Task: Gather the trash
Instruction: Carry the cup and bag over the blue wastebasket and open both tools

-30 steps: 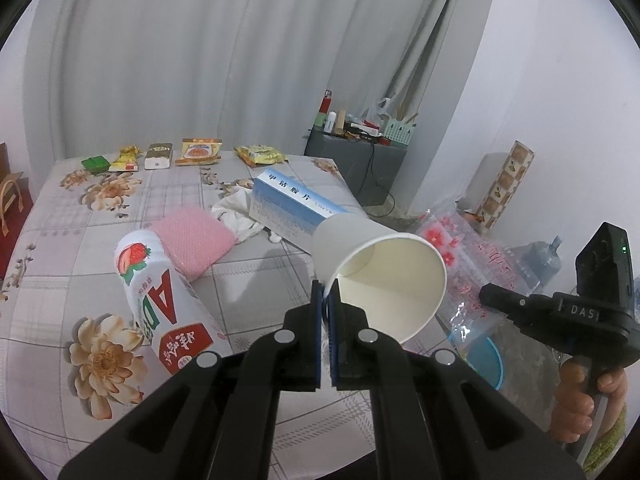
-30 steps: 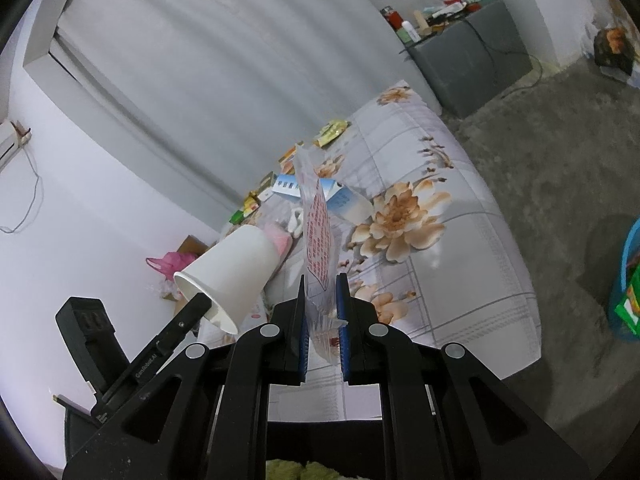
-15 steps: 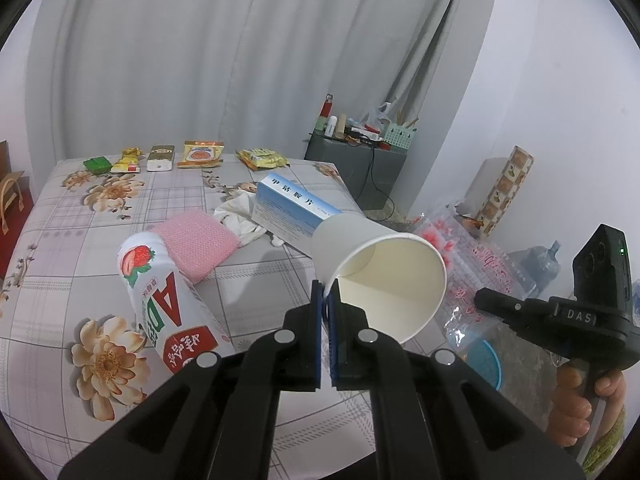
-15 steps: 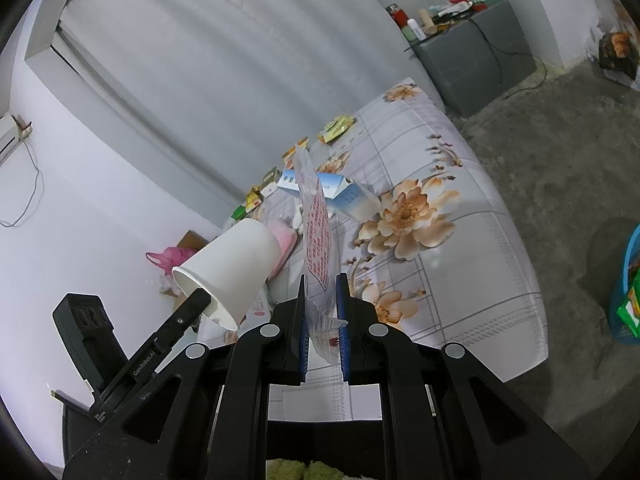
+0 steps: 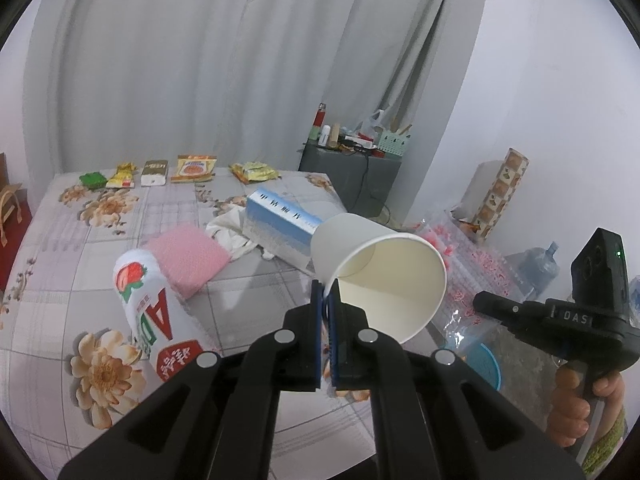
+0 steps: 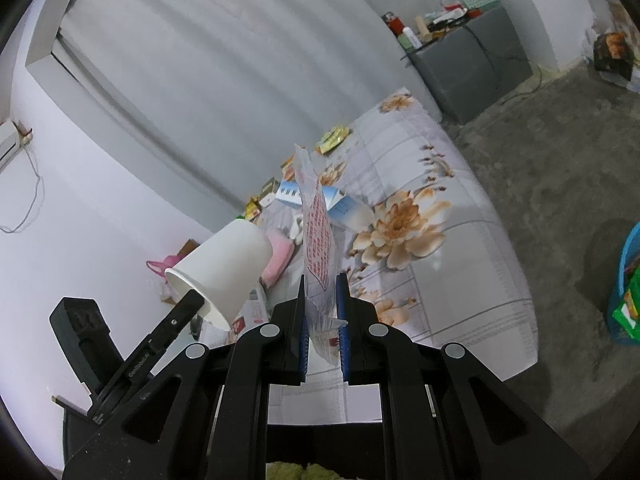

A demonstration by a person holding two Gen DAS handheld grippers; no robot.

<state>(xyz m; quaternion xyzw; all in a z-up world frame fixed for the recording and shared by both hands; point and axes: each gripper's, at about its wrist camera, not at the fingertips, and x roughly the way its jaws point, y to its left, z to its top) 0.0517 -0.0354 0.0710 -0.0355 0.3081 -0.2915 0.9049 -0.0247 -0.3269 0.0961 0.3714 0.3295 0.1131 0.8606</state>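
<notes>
Left wrist view
- Change: almost none; the scene sits slightly differently in frame than a second ago, and nothing on the table has shifted.
- Left gripper [image 5: 329, 312]: clamped on the rim of the paper cup [image 5: 380, 276], as a second ago; the cup is lifted, mouth toward the camera, above the table's near edge.
- Meaning: judged, the cup is secured and waits to go into the bag; the drop is not yet made.
- Bag [image 5: 476, 276]: clear plastic with red print, hanging right of the cup, beyond the table edge.
- Right gripper [image 5: 486, 302]: seen from the side at right, a hand [image 5: 580, 404] on its handle.
- Still on the table [image 5: 48, 320]: bottle [image 5: 154, 312] lying near, pink cloth [image 5: 188, 264], blue box [image 5: 280, 220], white rag [image 5: 230, 230], a row of snack packs [image 5: 192, 168] at the far edge.
- In the way: the cup hides the box's near end; the bottle lies just left of the left gripper.

Right wrist view
- Change: none worth telling; the grip is as it was.
- Right gripper [image 6: 322, 292]: pinched on the bag [image 6: 318, 236], which stands up between the pads as a thin sheet.
- Cup [image 6: 224, 268]: left of the bag, close, not touching it that I can tell.
- Obstacle: judged, the bag's mouth looks flat, so the cup may catch on it.
- Around: blue basket [image 6: 624, 288] on the floor at right, grey cabinet [image 6: 468, 68] behind.
</notes>
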